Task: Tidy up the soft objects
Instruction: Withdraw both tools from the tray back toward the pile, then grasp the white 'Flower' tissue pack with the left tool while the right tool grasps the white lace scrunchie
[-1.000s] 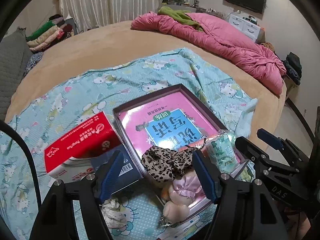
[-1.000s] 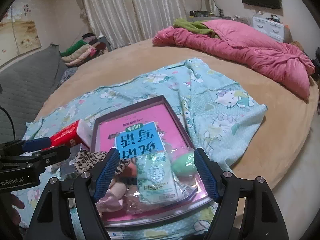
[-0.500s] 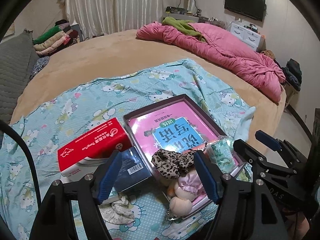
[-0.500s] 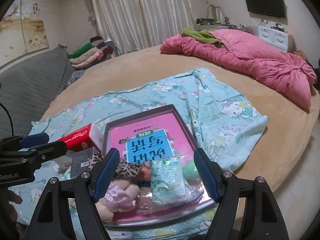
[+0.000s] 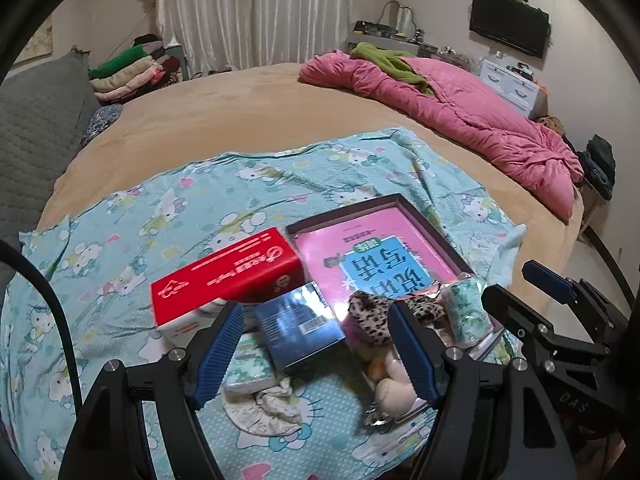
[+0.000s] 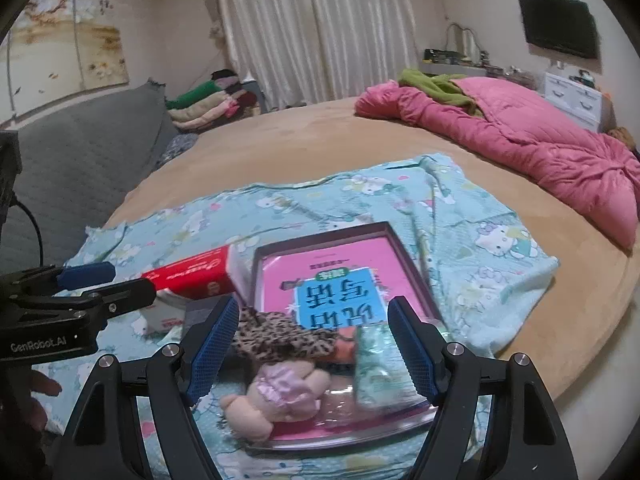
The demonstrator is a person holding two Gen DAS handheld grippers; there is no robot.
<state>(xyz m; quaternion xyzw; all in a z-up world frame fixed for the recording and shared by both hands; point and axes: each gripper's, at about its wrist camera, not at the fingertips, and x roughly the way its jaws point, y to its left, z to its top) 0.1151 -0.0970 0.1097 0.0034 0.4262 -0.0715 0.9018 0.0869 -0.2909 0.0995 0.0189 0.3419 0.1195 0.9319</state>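
A dark-rimmed tray point(image 5: 434, 220) point(image 6: 404, 248) with a pink and blue book holds a leopard-print scrunchie point(image 5: 370, 310) point(image 6: 280, 338), a small plush doll in pink point(image 5: 394, 386) point(image 6: 276, 392) and a green tissue pack point(image 5: 468, 314) point(image 6: 380, 376). A crumpled white cloth point(image 5: 268, 404) and a small tissue pack point(image 5: 250, 368) lie left of the tray. My left gripper point(image 5: 316, 350) is open and empty above them. My right gripper point(image 6: 312, 346) is open and empty above the tray's near end.
A red tissue box point(image 5: 224, 276) point(image 6: 192, 276) and a dark blue box point(image 5: 298, 324) sit left of the tray on the Hello Kitty sheet point(image 5: 160, 216). A pink quilt point(image 5: 460, 120) lies at the bed's far right. Folded clothes point(image 5: 132, 68) are stacked far left.
Both grippers have pulled back and lifted from the tray, both still open. The left view has shifted left, bringing the white cloth and small tissue pack into sight.
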